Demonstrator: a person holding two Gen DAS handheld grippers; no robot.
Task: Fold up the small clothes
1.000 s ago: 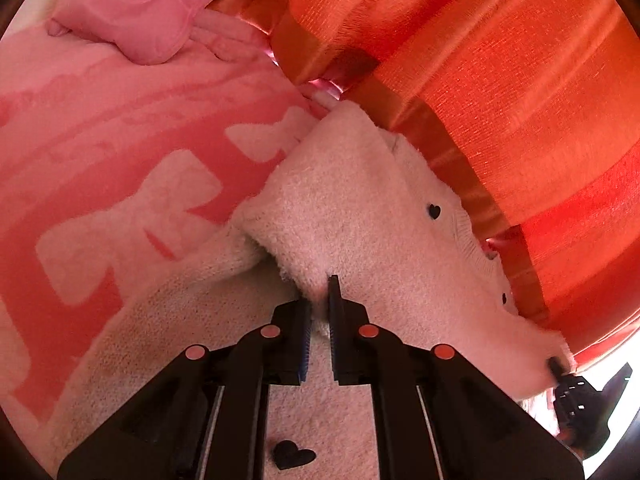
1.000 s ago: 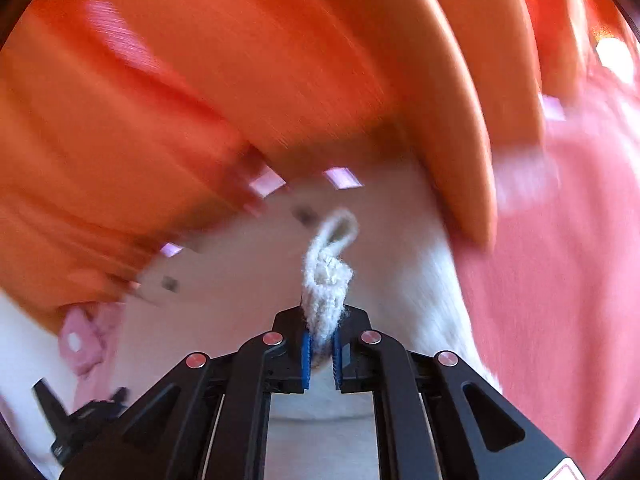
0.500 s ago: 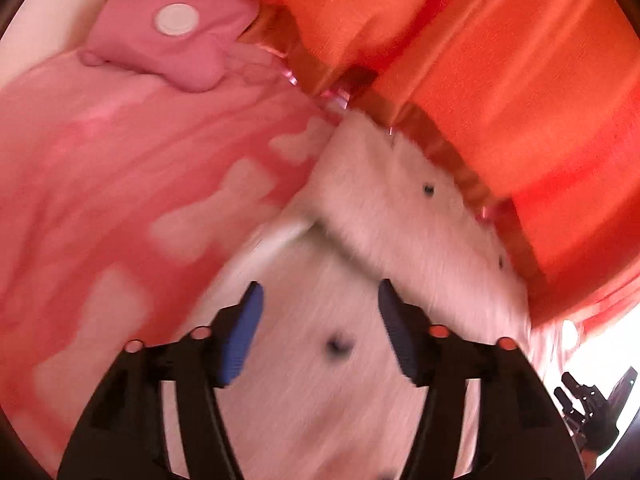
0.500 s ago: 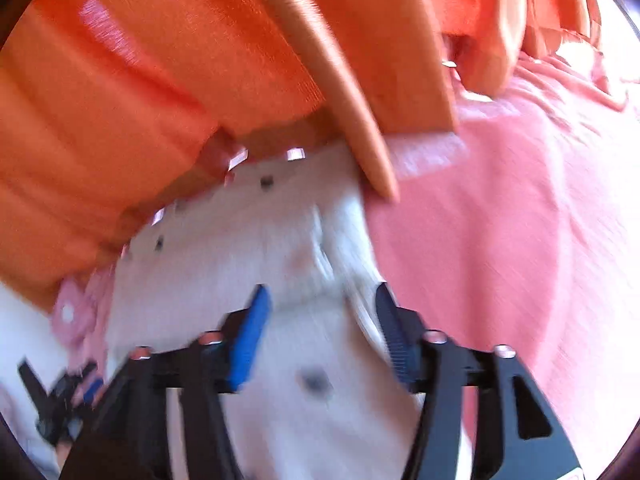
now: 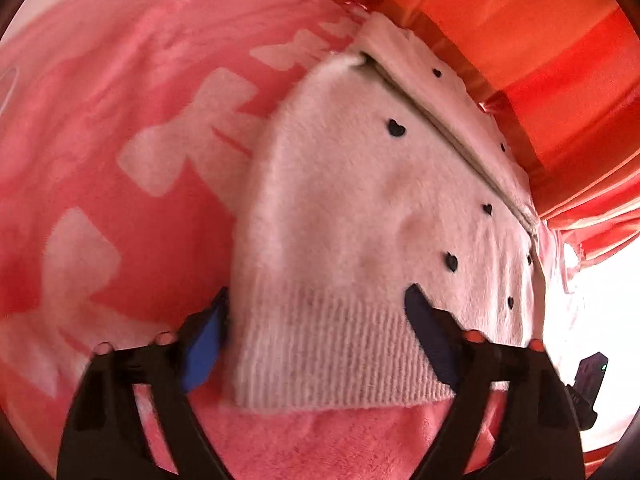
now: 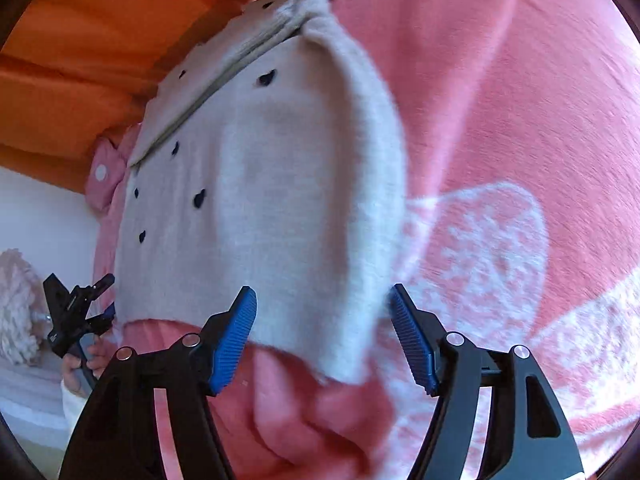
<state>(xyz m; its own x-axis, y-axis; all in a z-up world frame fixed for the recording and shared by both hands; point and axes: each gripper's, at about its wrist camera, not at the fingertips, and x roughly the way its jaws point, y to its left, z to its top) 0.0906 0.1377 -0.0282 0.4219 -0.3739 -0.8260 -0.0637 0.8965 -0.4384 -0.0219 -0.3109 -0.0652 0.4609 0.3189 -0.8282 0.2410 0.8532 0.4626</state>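
A small cream knit sweater [image 5: 360, 208] with little black hearts lies folded on a pink blanket [image 5: 100, 128] with white bow shapes. Its ribbed hem faces my left gripper [image 5: 316, 328], which is open and empty, its fingers on either side of the hem's left corner. In the right wrist view the sweater [image 6: 272, 184] lies ahead of my right gripper [image 6: 324, 332], which is open and empty just above its near right corner. The left gripper [image 6: 76, 312] also shows at the far left of that view.
An orange striped cover [image 5: 520, 40] rises right behind the sweater. A pink bow-shaped cushion [image 6: 102, 172] lies at the back. The pink blanket [image 6: 500, 160] spreads to the right. A fluffy white item [image 6: 16, 304] sits off the bed at left.
Both grippers let go of the sweater, opened and drew back toward its near edge. The lifted part now lies flat, folded over the rest.
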